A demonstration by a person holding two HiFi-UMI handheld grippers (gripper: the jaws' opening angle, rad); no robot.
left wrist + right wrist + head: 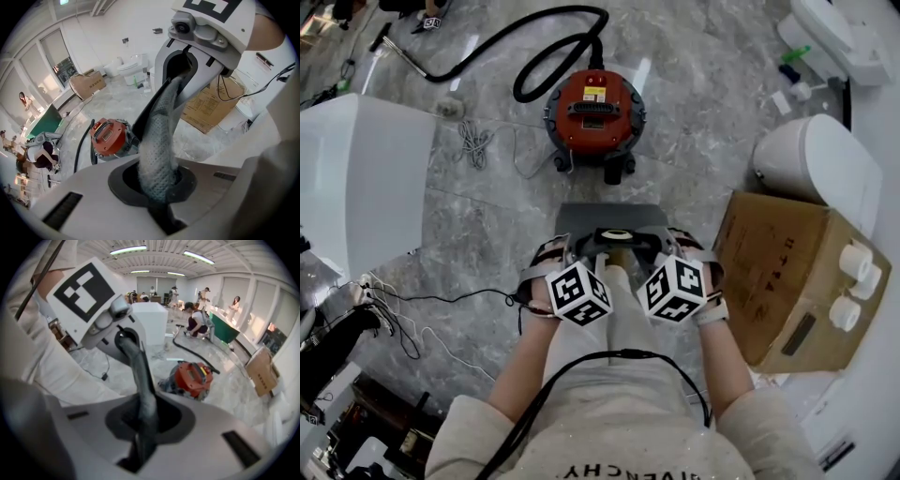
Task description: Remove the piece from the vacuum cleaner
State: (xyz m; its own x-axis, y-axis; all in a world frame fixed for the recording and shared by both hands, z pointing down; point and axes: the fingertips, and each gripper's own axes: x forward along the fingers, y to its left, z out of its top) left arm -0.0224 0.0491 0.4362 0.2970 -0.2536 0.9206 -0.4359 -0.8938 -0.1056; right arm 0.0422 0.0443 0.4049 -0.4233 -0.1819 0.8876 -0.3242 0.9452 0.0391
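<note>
The left gripper (161, 212) and the right gripper (139, 450) each clamp the grey filter piece (609, 217) (one edge apiece). It spans between them. The red vacuum cleaner (594, 111) sits on the floor beyond the jaws, well apart.

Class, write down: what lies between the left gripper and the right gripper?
A grey fabric bag spans from the left gripper to the right gripper, both shut on it. The head view and both gripper views show it.
</note>
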